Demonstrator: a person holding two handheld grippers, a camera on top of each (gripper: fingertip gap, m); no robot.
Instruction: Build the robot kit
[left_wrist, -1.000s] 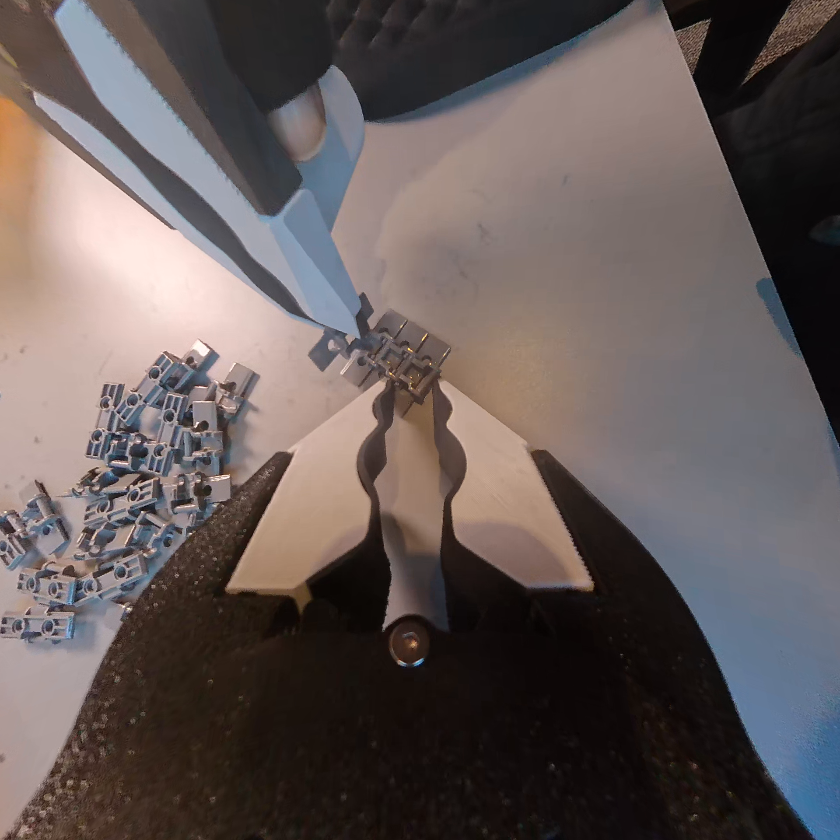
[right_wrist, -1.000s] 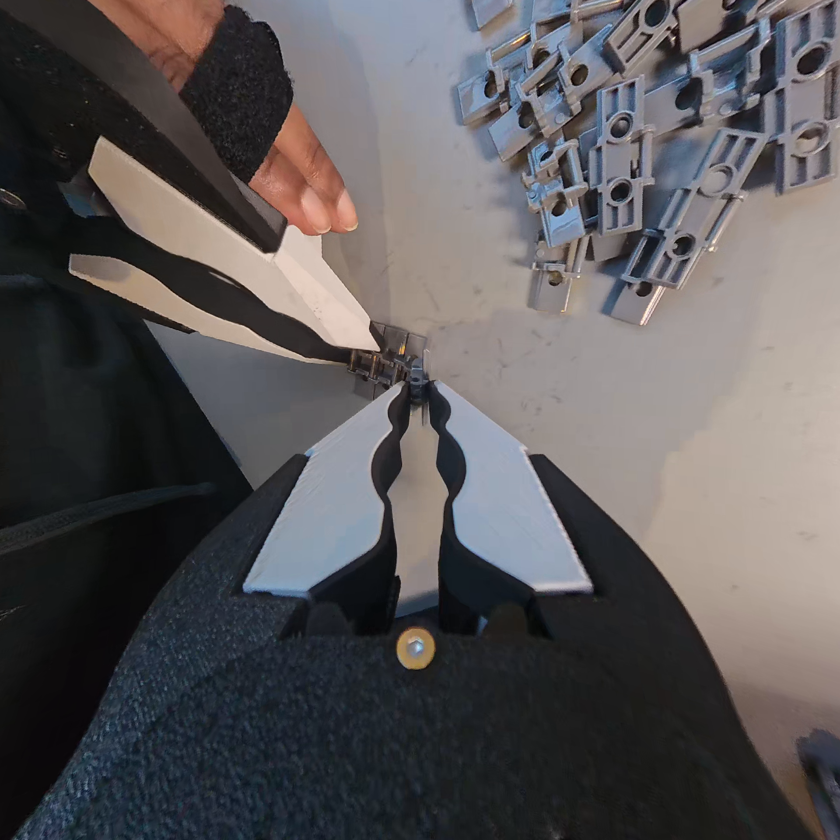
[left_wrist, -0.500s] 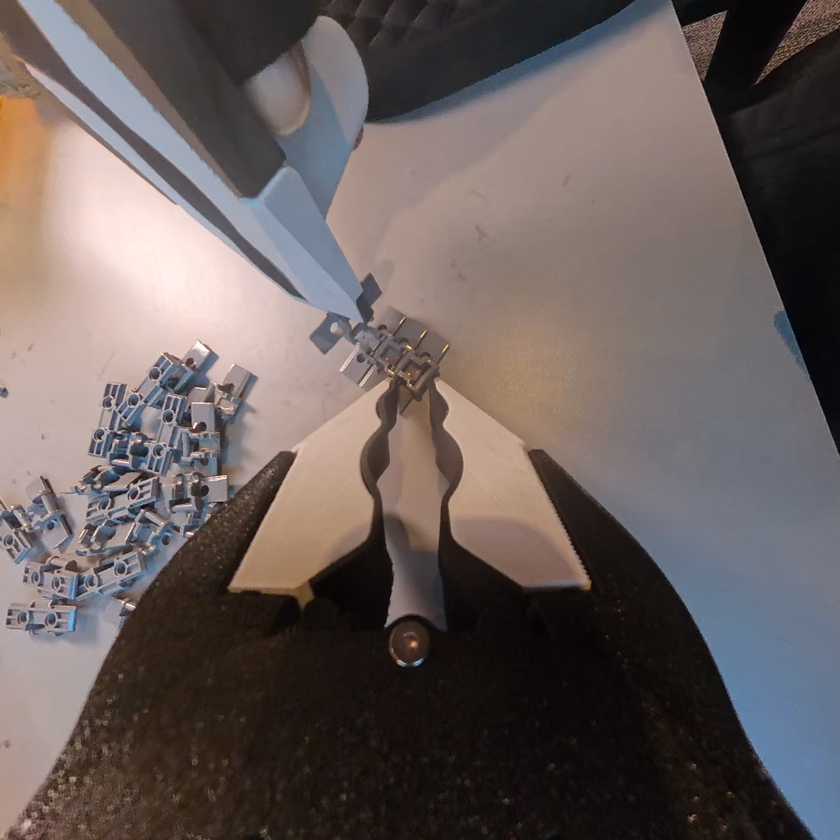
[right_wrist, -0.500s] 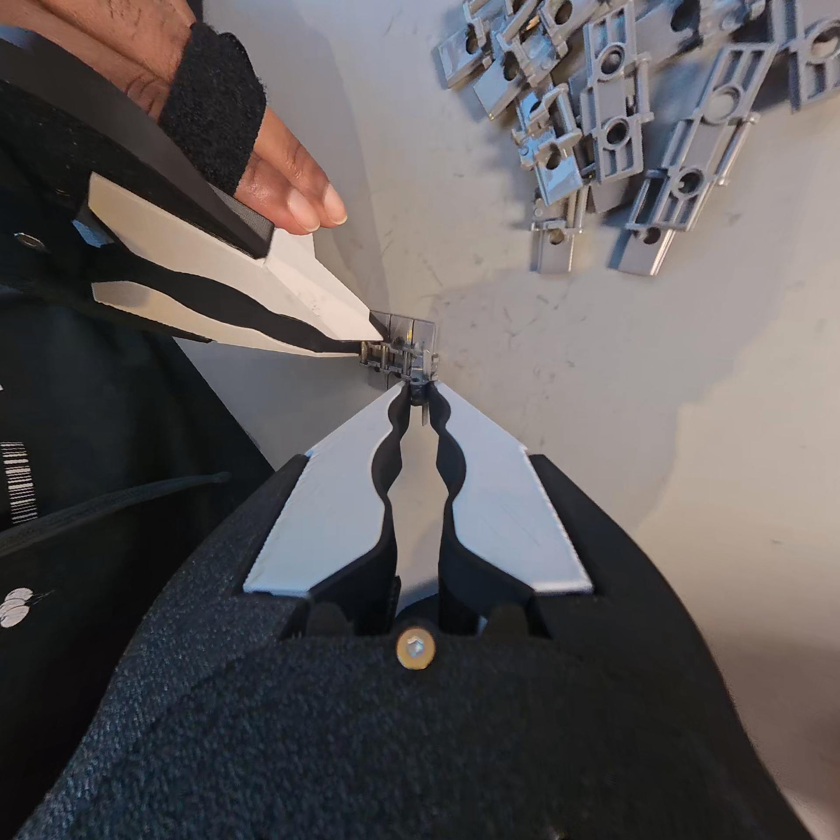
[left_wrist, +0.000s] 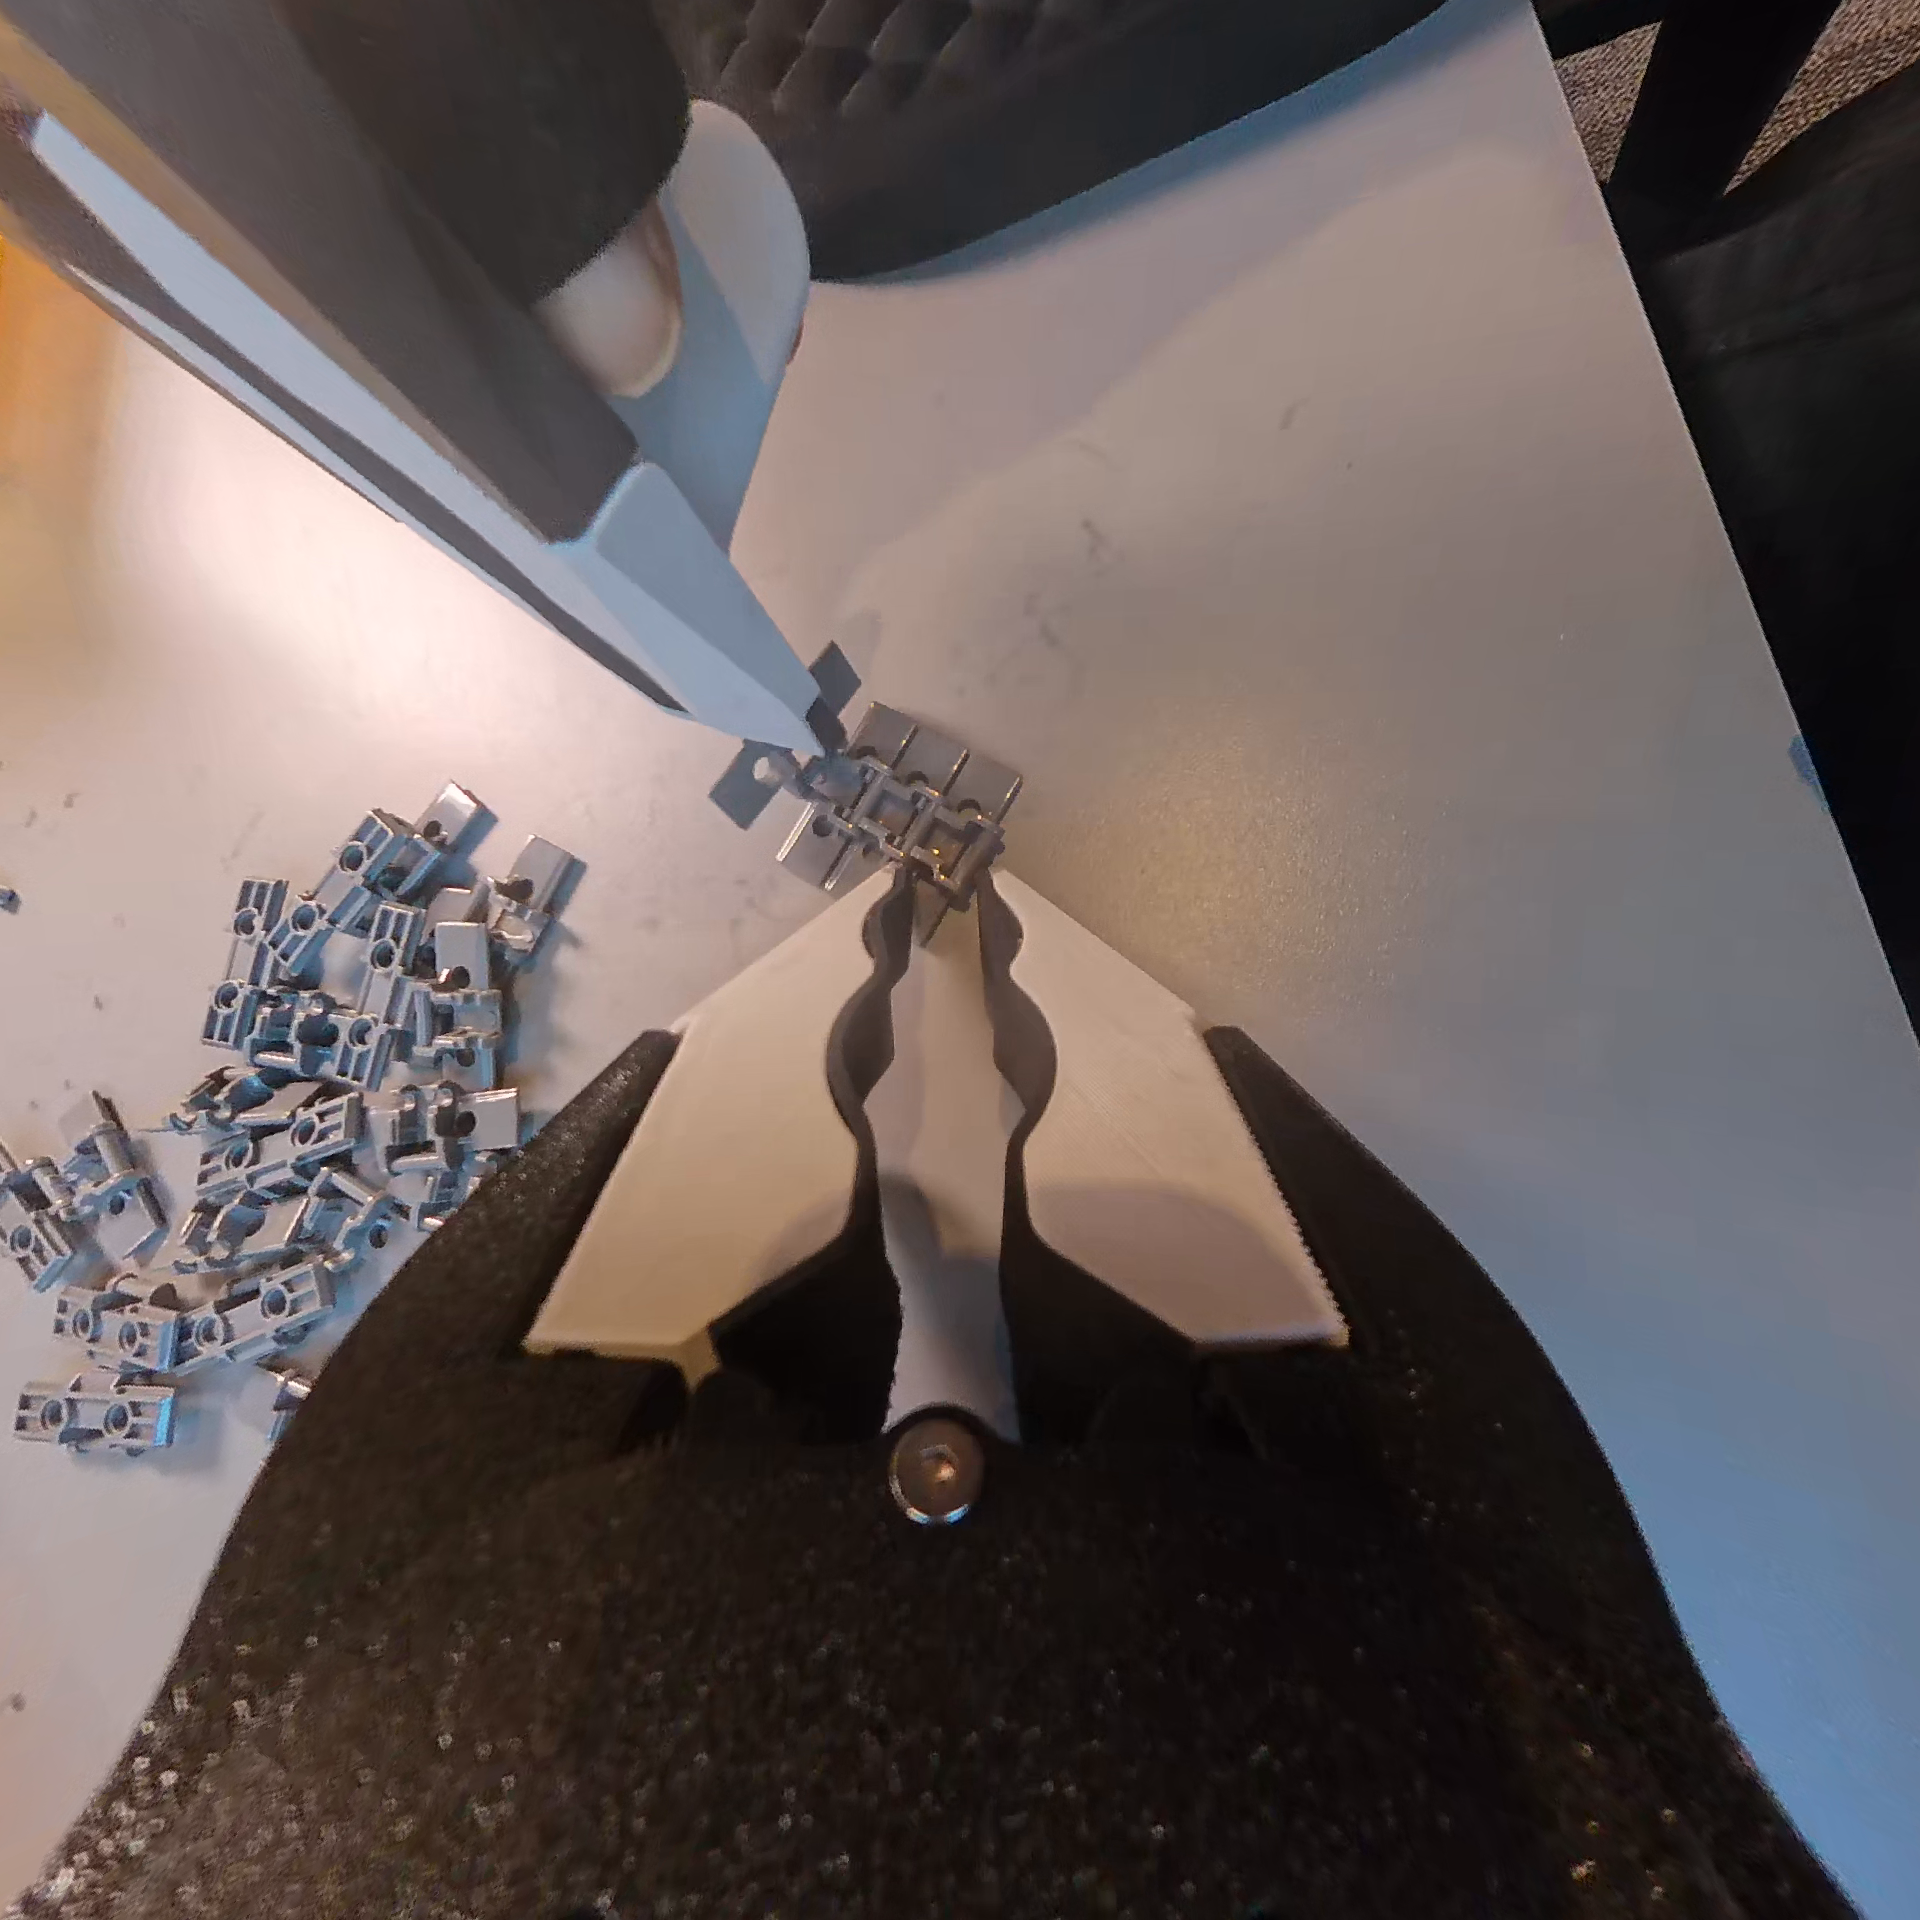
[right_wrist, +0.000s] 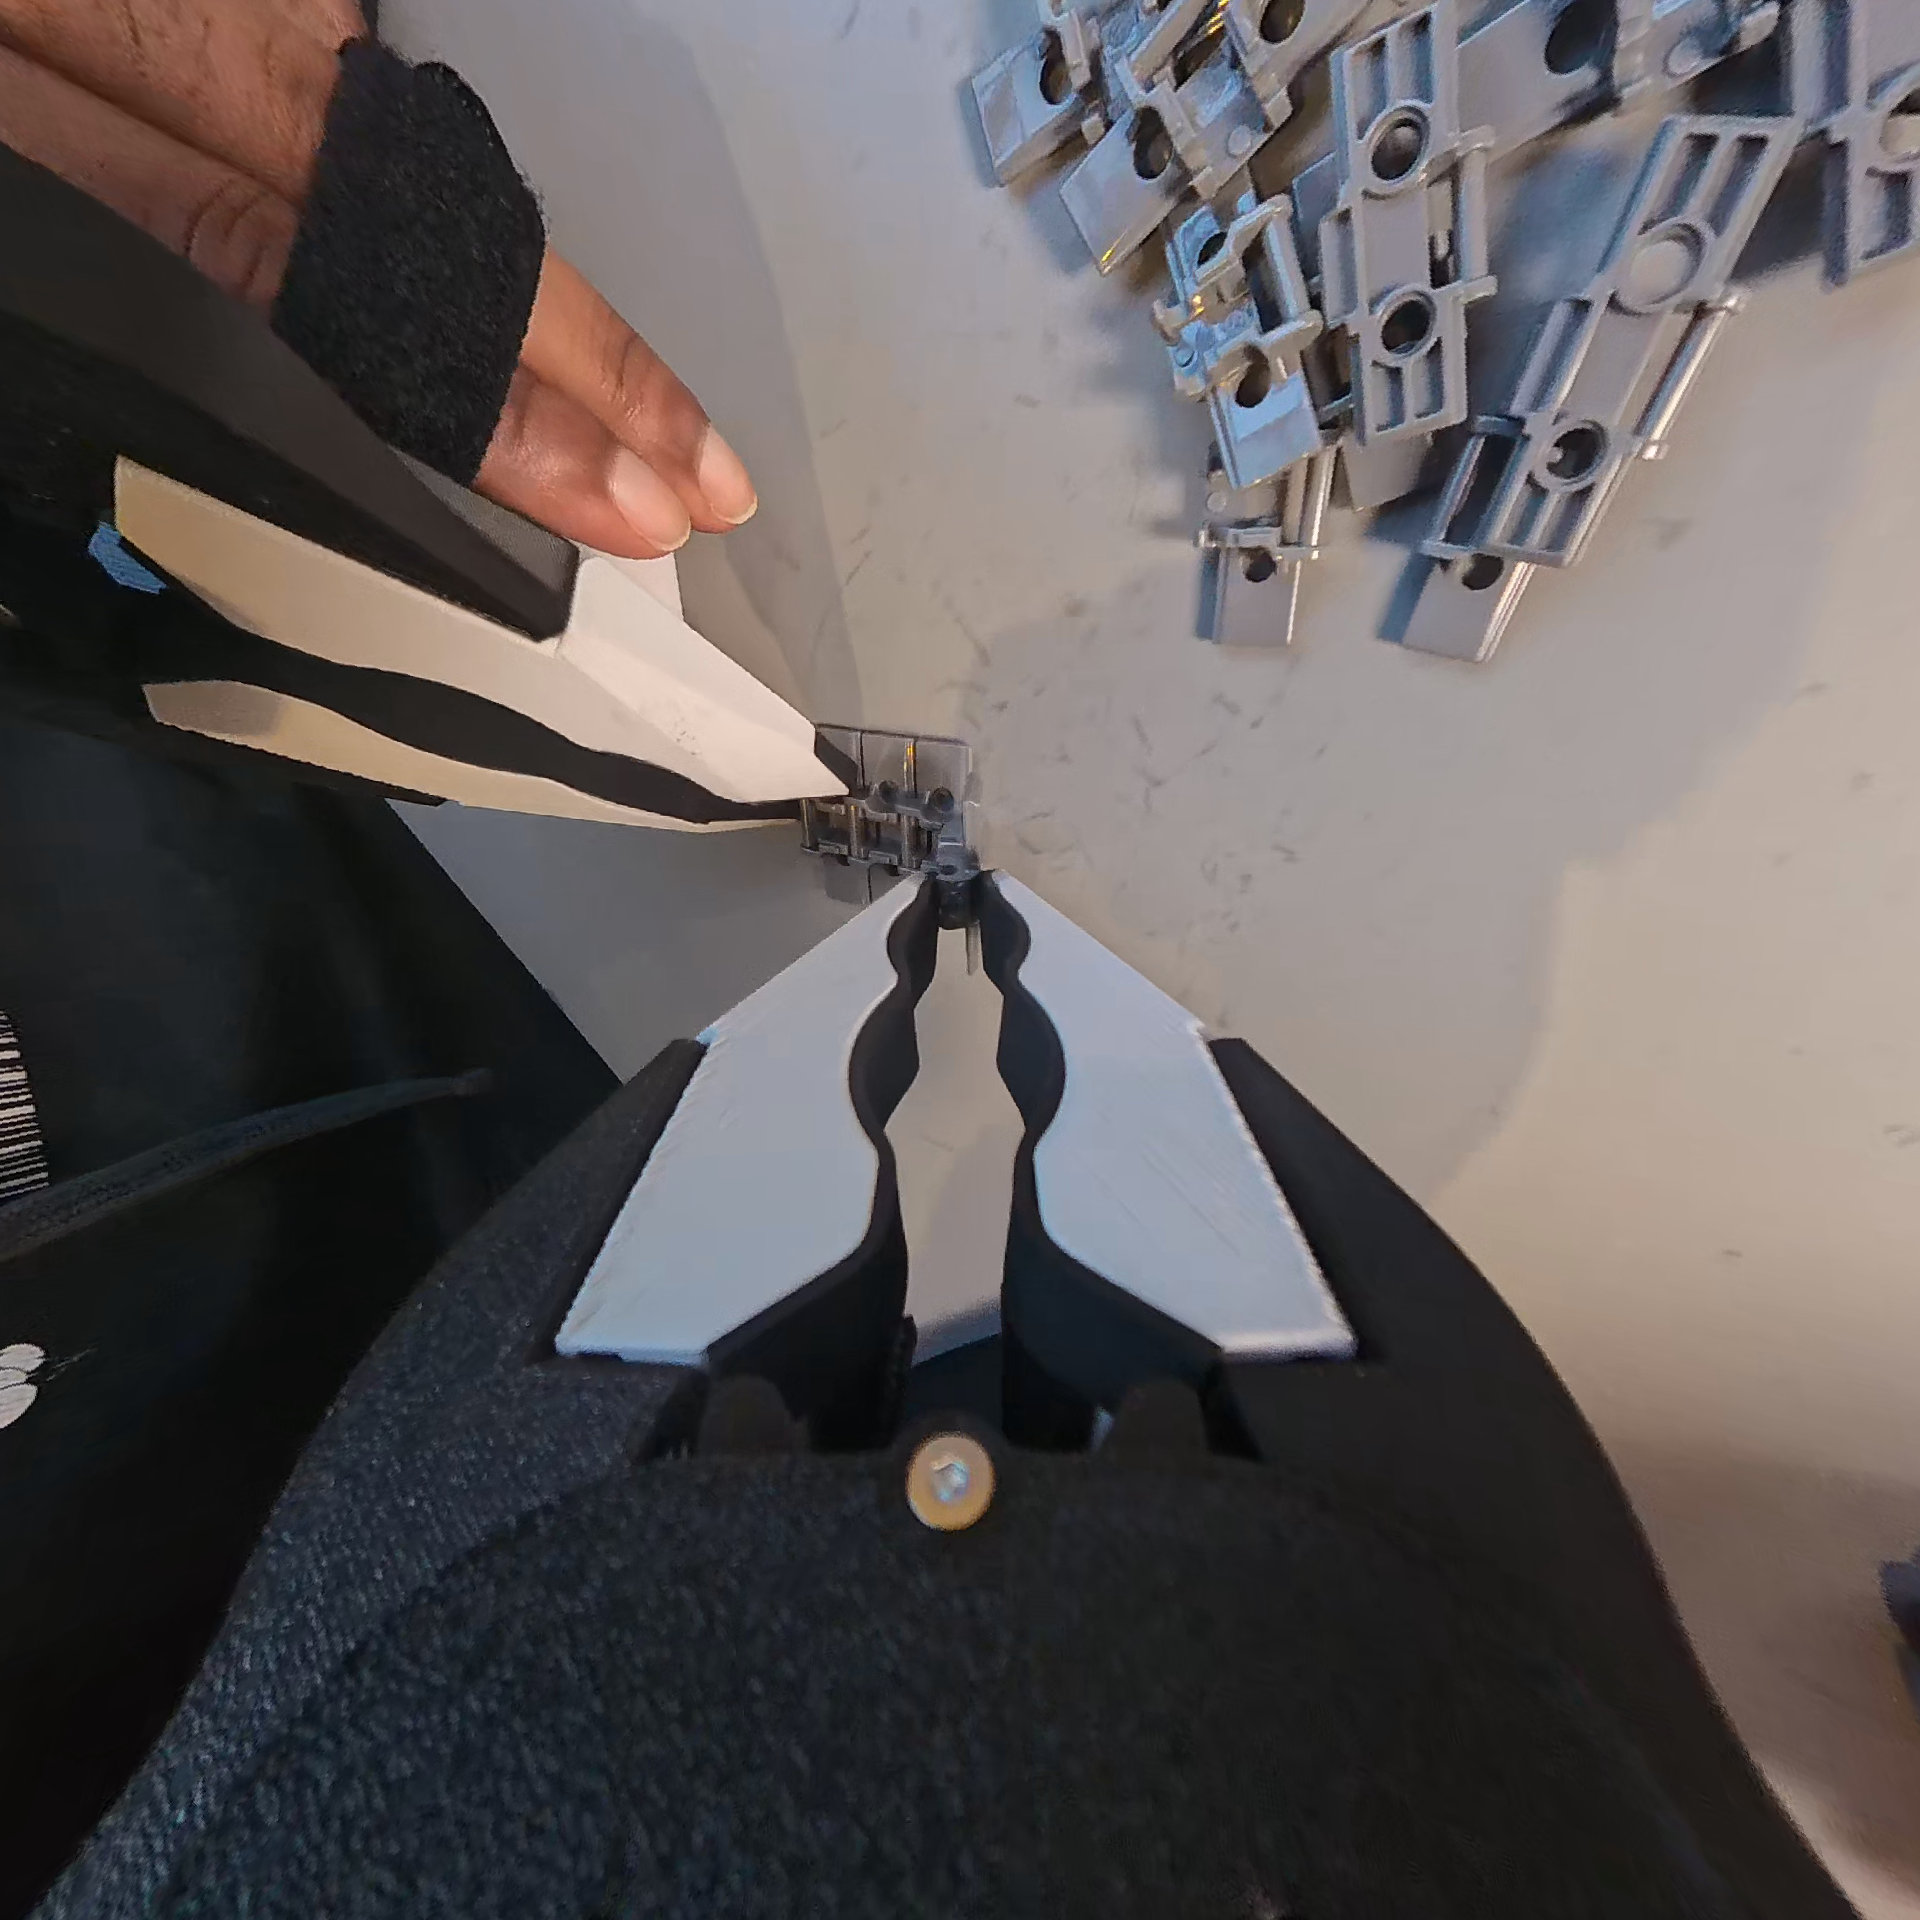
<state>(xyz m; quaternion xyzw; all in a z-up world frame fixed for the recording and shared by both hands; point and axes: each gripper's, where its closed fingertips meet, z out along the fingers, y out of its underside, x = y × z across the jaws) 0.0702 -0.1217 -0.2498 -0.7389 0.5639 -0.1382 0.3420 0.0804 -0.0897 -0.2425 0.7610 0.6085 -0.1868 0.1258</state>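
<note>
A short chain of grey plastic track links (left_wrist: 894, 805) is held above the white table (left_wrist: 1351, 727). My left gripper (left_wrist: 940, 888) is shut on the chain's near right link. My right gripper (right_wrist: 956, 883) is shut on a single loose grey link (right_wrist: 954, 871) set against the chain's end (right_wrist: 883, 800). In the left wrist view the right gripper (left_wrist: 805, 732) comes in from the upper left with that link (left_wrist: 774, 784) at the chain's left end. In the right wrist view the left gripper (right_wrist: 805, 795) comes in from the left, with a person's hand (right_wrist: 582, 436) behind it.
A pile of several loose grey links (left_wrist: 291, 1049) lies on the table to the left, and shows at the top right of the right wrist view (right_wrist: 1455, 291). The table's edge (left_wrist: 1704, 520) runs down the right, with dark floor beyond. Dark clothing (right_wrist: 208, 987) fills the left. Spacing between my two grippers at the tips: around 4 cm.
Both grippers have lifted and shifted a little with the chain. The loose link stays pressed at the chain's end and has turned slightly. The pile has slid toward the frame's edge in the right wrist view.
</note>
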